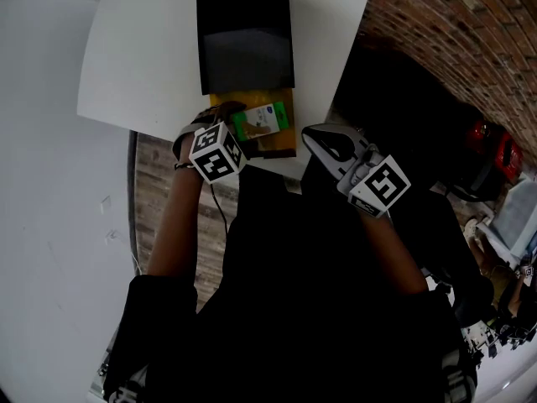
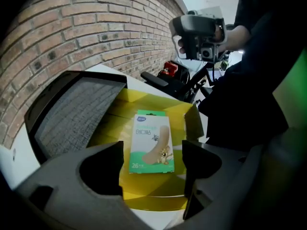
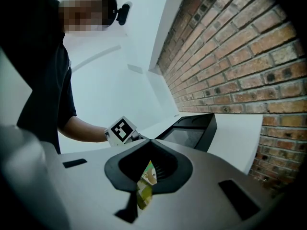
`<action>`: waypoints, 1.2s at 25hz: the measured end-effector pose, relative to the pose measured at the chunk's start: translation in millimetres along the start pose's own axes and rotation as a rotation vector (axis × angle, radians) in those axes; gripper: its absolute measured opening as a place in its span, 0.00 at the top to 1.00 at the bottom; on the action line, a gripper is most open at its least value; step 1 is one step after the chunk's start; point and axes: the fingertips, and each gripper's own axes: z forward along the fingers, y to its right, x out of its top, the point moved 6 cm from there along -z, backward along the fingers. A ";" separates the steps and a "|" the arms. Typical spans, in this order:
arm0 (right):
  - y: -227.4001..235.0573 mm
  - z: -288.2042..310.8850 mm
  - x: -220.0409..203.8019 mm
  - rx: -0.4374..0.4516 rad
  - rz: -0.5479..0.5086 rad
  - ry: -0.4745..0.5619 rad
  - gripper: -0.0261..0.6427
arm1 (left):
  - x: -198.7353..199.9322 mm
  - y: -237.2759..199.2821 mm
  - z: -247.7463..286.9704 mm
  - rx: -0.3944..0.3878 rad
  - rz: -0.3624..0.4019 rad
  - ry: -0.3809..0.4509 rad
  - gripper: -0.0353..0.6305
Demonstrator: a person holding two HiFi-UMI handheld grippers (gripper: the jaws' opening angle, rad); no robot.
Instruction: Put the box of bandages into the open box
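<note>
Hidden behind left gripper [image 1: 226,134]: corner of yellow box [image 1: 281,141]. Only a sliver past right gripper [image 3: 143,189] jaws: bandage box [image 3: 149,173].

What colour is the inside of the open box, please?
The open box is yellow, clearest in the left gripper view.

The box of bandages [image 2: 151,143] was smooth printed card. The open box [image 2: 144,198] was plain yellow cardboard, and its black lid [image 2: 72,114] had a grey, woven-looking lining. The left gripper's fingers [image 2: 103,169] were matt grey plastic. The worktop [image 1: 143,57] was smooth matt white, and the wall [image 2: 72,32] was rough brick.
</note>
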 end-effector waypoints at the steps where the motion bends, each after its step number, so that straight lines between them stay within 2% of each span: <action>1: 0.0 0.3 1.9 -0.001 -0.004 0.003 0.95 | 1.0 0.3 -3.1 -0.001 -0.003 0.017 0.37; 7: -3.7 4.3 12.4 -0.008 -0.027 0.019 0.95 | 11.3 -2.1 -31.5 0.007 -0.056 0.195 0.38; 13: -4.1 3.9 33.4 -0.054 -0.067 0.055 0.95 | 17.6 -5.9 -70.1 0.095 -0.030 0.352 0.62; 16: -1.4 -0.7 48.1 -0.096 -0.094 0.086 0.95 | 26.9 -8.2 -93.1 0.119 -0.005 0.435 0.69; 21: -3.4 -13.0 73.0 -0.147 -0.161 0.124 0.95 | 56.6 -19.7 -137.6 0.179 0.113 0.569 0.86; 24: -11.0 -25.0 88.3 -0.154 -0.216 0.144 0.95 | 73.4 -22.5 -163.1 0.180 0.167 0.649 0.91; 26: -19.9 -32.9 97.4 -0.161 -0.247 0.161 0.95 | 80.9 -20.5 -183.8 0.162 0.173 0.741 0.92; 30: -46.5 -49.2 111.2 -0.183 -0.275 0.212 0.95 | 87.2 -6.0 -228.7 0.072 0.088 0.962 0.92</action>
